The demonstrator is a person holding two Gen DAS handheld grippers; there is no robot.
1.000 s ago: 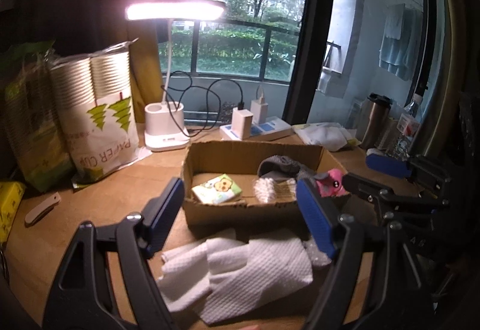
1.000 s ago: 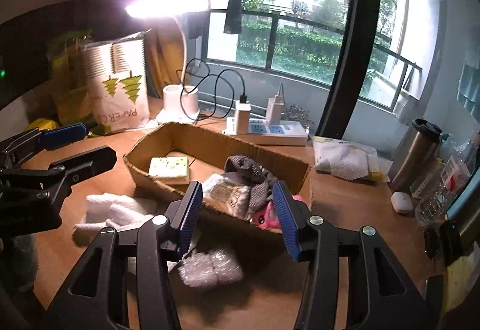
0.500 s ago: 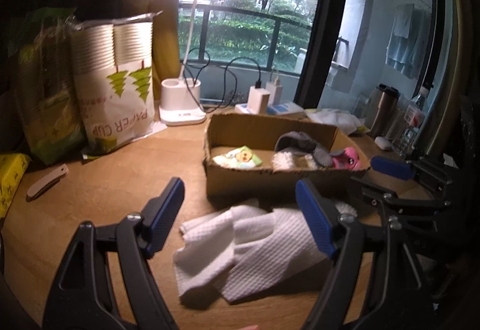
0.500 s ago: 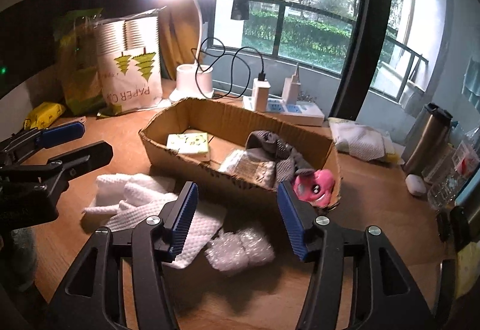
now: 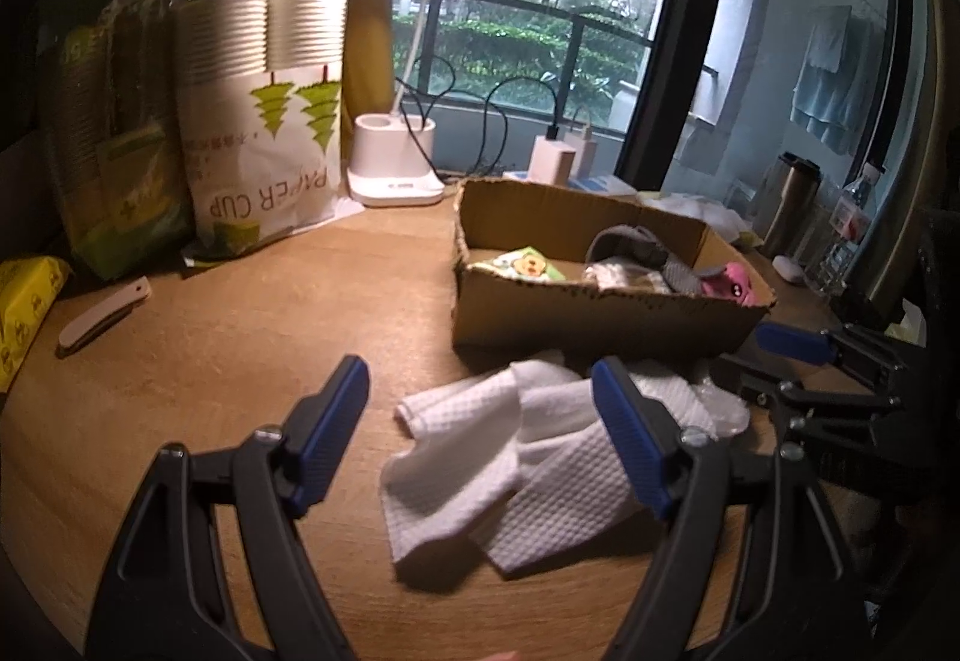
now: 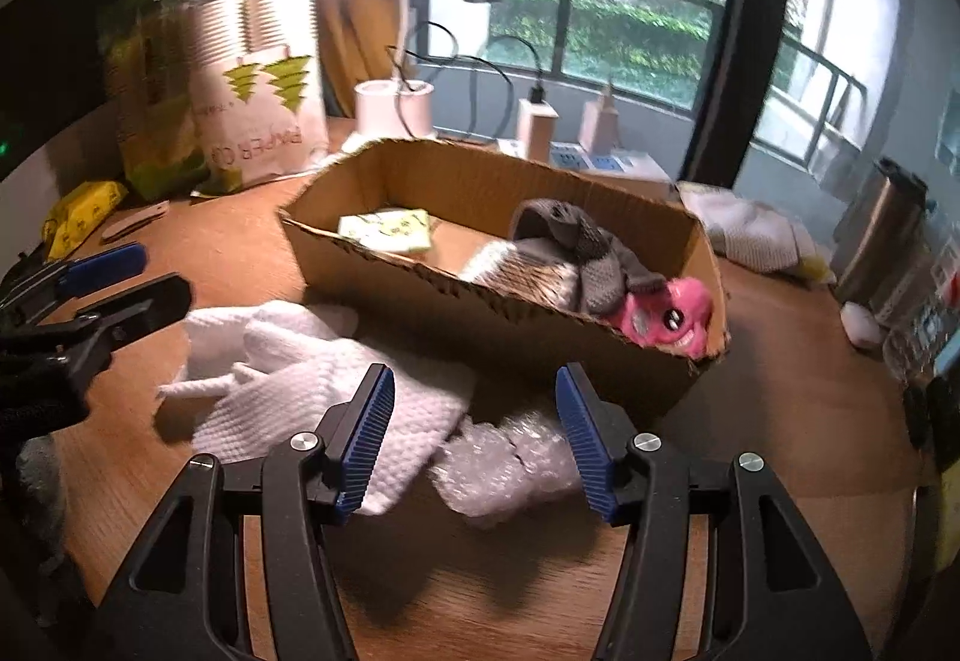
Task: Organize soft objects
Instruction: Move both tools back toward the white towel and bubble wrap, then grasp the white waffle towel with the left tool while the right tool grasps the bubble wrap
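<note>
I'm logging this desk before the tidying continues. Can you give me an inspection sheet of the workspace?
Surface: wooden desk, mostly bare at left.
Job's things: white cloth and bubble wrap lie before the cardboard box; grey sock, pink toy, tissue pack inside.
Clutter: paper cup bag, yellow packet, steel flask.
Grippers: left gripper open over cloth; right gripper open over bubble wrap.
Cables: black cables by lamp.
Surroundings: window, greenery outside.

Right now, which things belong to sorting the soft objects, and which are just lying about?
Job: white cloth, bubble wrap, cardboard box, pink toy, grey knit.
Lying about: paper cup bag, desk lamp, steel tumbler, yellow packet.
</note>
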